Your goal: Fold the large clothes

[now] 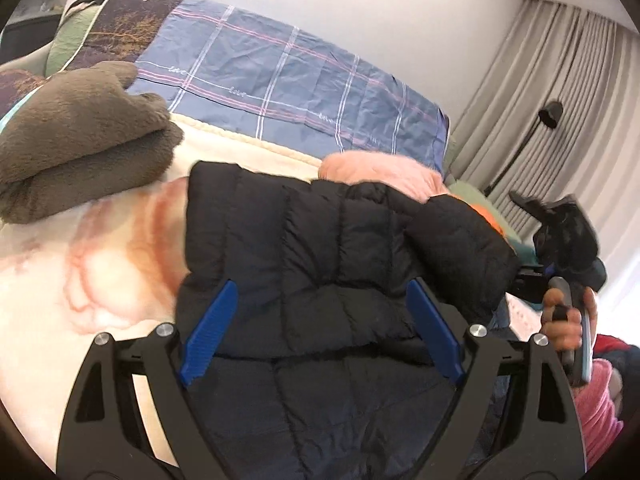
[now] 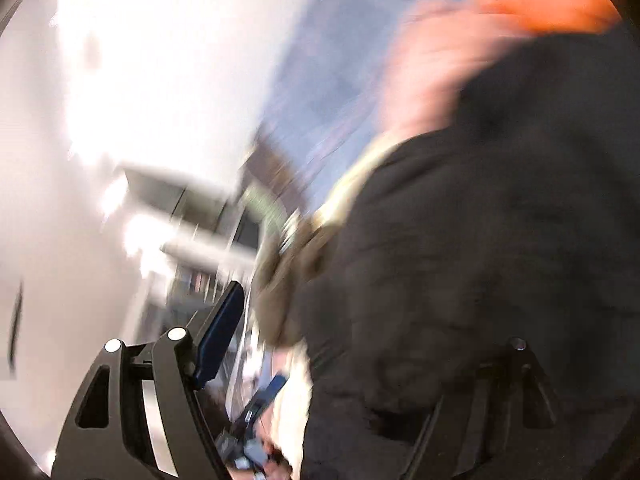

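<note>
Here your left gripper stands wide apart over the black puffer jacket, which lies folded on the cream floral blanket. A brown fleece sits to its left, pink clothing behind. Your right gripper is spread too; its view is blurred, jacket filling the right side.
</note>
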Demonstrator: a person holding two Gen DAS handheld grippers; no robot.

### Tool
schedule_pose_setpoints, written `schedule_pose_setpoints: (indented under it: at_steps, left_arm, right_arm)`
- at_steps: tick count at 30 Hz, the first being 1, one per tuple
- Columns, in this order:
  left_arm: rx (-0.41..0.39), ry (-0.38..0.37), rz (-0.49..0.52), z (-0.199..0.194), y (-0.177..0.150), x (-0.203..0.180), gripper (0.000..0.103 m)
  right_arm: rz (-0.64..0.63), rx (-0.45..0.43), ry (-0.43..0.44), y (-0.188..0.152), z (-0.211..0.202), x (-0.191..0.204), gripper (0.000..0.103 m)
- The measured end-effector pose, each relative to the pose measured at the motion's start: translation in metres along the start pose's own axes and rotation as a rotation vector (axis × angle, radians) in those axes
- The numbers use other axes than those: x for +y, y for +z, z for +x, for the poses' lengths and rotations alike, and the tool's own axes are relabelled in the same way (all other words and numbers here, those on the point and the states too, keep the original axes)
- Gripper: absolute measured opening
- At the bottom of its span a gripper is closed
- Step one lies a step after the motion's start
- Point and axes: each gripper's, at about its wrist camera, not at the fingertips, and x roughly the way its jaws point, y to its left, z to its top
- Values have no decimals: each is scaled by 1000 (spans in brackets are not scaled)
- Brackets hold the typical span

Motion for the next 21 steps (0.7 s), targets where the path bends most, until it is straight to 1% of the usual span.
schedule_pose_setpoints:
  at_steps: [2, 4, 6, 8, 10, 12, 14, 15, 16, 17, 18, 19, 20, 21]
  left_arm:
    - [-8, -32, -36, -8, 2, 8, 89]
    - [3, -63, -75, -12, 0, 17, 89]
    - [12, -81, -96, -14, -3, 21, 89]
    - [24, -104, -109, -12, -6, 24, 90]
    - [43, -126, -125, -5, -6, 22, 92]
    - [74, -158, -135, 6, -6, 18, 92]
    - [109, -185, -123, 19, -6, 9, 92]
    - [130, -181, -114, 26, -6, 5, 92]
    - [158, -157, -103, 35, -7, 2, 92]
    - [198, -100, -80, 47, -9, -3, 92]
    - [213, -78, -64, 53, -9, -5, 91]
    - [233, -51, -26, 60, -12, -11, 87]
    - [242, -45, -2, 63, -13, -14, 68]
    - [256, -33, 29, 67, -15, -19, 52]
  right_arm:
    - [-65, 92, 3, -13, 25, 20, 74]
    - [-90, 133, -4, -22, 38, 23, 74]
    - [-91, 151, -40, -29, 42, 17, 74]
    - [-65, 155, -77, -33, 37, 7, 74]
    - [-54, 152, -117, -37, 27, -1, 74]
    - [-81, 142, -150, -45, 16, -6, 74]
    - [-93, 130, -181, -46, -3, -12, 74]
    - [-103, 122, -214, -49, -9, -13, 74]
    - [-118, 117, -239, -48, -7, -7, 74]
    - [-134, 110, -267, -48, -11, -11, 74]
    - [-175, 94, -324, -53, -16, -13, 74]
    - [-209, 82, -365, -56, -21, -12, 74]
    - [-244, 70, -405, -60, -24, -12, 74]
    - [-288, 54, -457, -65, -29, -11, 74]
